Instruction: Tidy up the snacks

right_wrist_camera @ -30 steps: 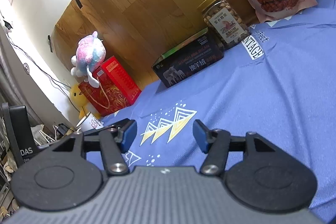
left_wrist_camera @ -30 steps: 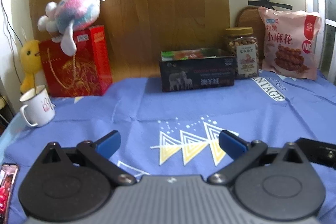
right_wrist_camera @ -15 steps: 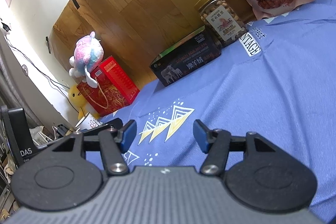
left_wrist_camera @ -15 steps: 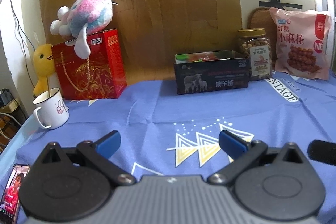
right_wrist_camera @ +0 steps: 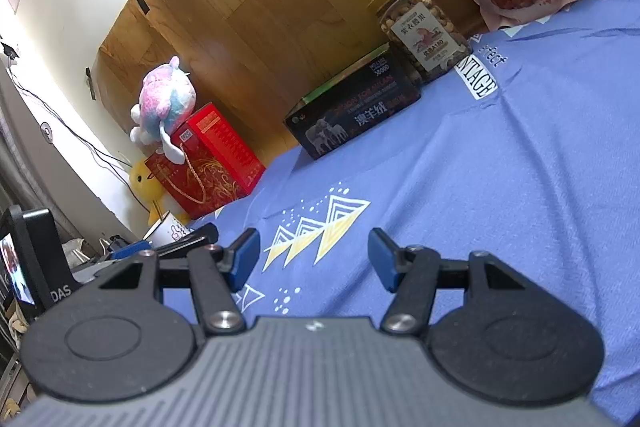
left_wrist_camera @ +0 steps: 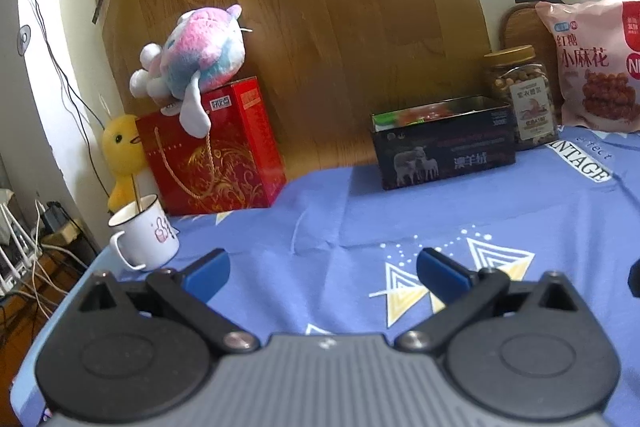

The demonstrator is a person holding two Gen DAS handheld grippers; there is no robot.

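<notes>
Since a second ago the left gripper [left_wrist_camera: 322,273] has swung its view toward the left: the white enamel mug [left_wrist_camera: 144,237] and the red gift box with gold ornament [left_wrist_camera: 212,151] now sit further in, and the cables beside the table show. The right gripper [right_wrist_camera: 314,257] has kept its place. Both hang above the blue printed tablecloth [left_wrist_camera: 440,215] with their blue-padded jaws spread apart and nothing between them.

The snacks stand in a row at the far edge of the table, against the wooden board. The dark rectangular tin with a sheep picture [left_wrist_camera: 444,155] stands open-topped, with colourful packets inside. Just beside it on the right is the clear plastic jar of nuts with a gold lid [left_wrist_camera: 520,95], and beyond that the pink bag of fried twists [left_wrist_camera: 592,67] leans upright. A pink-and-blue plush toy [left_wrist_camera: 196,57] lies on top of the red box, and a yellow plush duck [left_wrist_camera: 122,151] sits behind the mug.
</notes>
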